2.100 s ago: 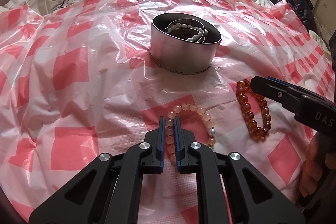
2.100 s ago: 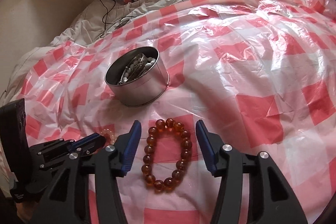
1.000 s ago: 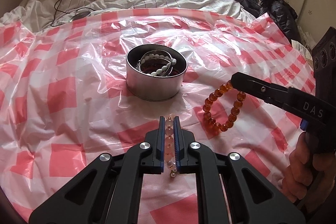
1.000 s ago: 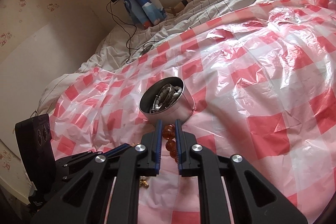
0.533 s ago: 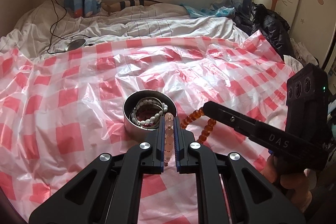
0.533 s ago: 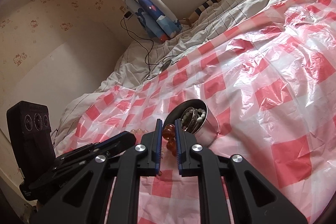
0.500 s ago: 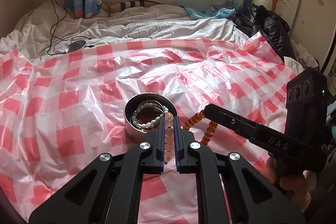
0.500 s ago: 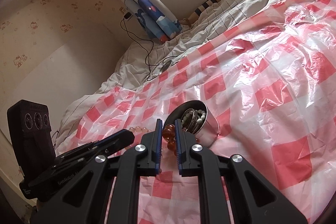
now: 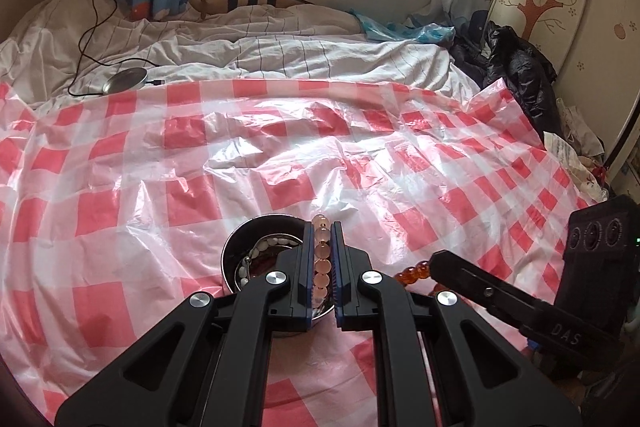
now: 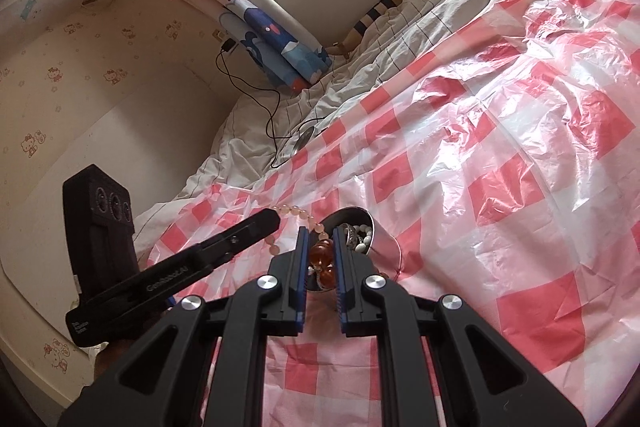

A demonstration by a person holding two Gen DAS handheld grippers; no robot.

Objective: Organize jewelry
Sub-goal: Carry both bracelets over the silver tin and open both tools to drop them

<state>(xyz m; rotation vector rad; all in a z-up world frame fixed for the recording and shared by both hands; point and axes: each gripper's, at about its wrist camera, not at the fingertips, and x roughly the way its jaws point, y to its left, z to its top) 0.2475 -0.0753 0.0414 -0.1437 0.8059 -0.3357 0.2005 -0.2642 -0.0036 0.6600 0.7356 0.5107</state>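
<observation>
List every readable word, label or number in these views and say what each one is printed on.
"DAS": on the right gripper, side of its finger, seen from the left wrist view.
"GenRobot.AI": on the left gripper, side of its finger, seen from the right wrist view.
Small print further back on that finger: too blurred.

Glossy crinkled plastic sheet point(image 9: 248, 163), shiny metal tin point(image 10: 380, 241), translucent beads point(image 9: 321, 251)

Round metal tin point(image 9: 232, 259): near half hidden behind left gripper point(image 9: 322, 227) fingers; contents only partly seen, white beads plus dark jumble, can't ID rest. Pink bead bracelet point(image 9: 321, 251): lower loop hidden btwn pads. Amber bead bracelet point(image 9: 412, 273): mostly behind right gripper point(image 10: 320, 231) finger in left view; in right view only few beads show. Hand holding left gripper: dark, cut off by frame bottom in right view.
</observation>
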